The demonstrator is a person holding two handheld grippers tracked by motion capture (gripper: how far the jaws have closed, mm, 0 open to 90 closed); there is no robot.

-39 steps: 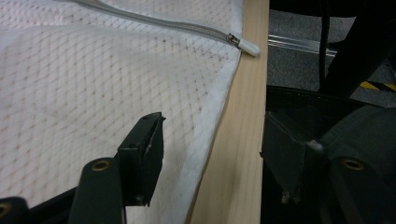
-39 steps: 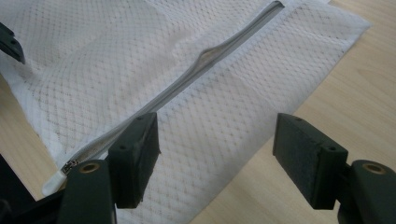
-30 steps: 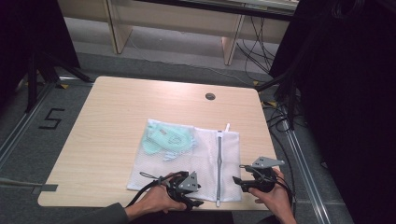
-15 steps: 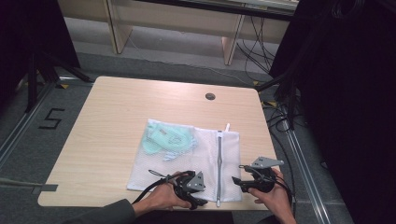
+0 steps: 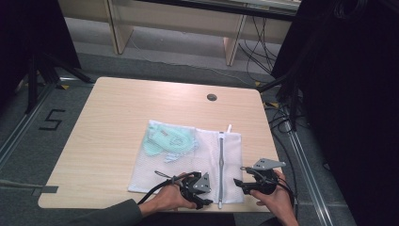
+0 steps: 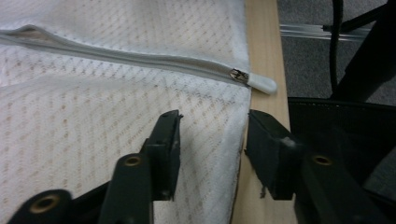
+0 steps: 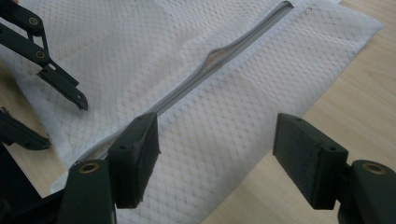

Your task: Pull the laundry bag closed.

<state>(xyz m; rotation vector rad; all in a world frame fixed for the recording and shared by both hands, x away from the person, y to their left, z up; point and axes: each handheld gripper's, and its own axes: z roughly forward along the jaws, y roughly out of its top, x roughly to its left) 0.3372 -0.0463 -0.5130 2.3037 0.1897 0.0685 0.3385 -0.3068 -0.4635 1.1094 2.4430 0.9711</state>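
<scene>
Table (image 5: 108, 136) of pale wood lies under both tongs. White mesh laundry bag (image 5: 197, 160) with a grey zip (image 5: 220, 165) spreads ahead of them, mint-green cloth (image 5: 164, 140) inside. Left gripper (image 6: 212, 140), jaws just closing, straddles the bag's near edge without pinching. Right gripper (image 7: 215, 140) gapes wide over the bag's corner.

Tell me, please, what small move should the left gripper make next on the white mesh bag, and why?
Probably close the left gripper on the near edge of the mesh bag. Its jaws have just been closing and straddle that edge without pinching it, beside the zipper pull, so a grip would likely hold the bag steady.
</scene>
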